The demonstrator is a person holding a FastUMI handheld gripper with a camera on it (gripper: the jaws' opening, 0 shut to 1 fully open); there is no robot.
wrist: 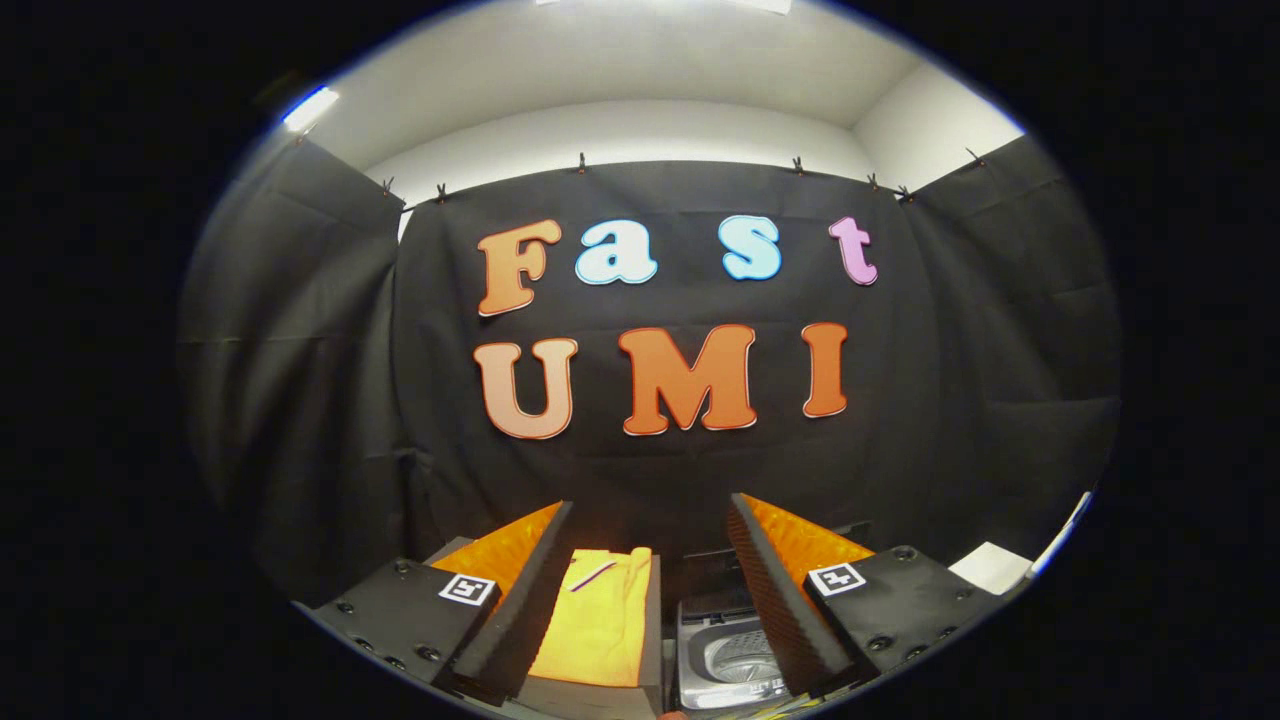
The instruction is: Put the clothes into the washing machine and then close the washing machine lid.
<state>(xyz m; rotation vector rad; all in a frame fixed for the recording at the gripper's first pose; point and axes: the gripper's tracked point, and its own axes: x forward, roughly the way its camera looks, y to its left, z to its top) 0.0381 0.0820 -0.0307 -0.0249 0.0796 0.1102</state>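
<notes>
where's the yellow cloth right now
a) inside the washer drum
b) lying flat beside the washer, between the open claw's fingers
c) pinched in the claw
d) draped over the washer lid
b: the yellow cloth lies flat next to the washer, whose drum is open and holds no cloth; the claw is open, its fingers apart and touching nothing.

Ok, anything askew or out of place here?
Nothing stands out. The yellow cloth lies flat between the open tongs, beside the small washing machine, whose drum is visible from above. Nothing spilled or damaged.
</notes>
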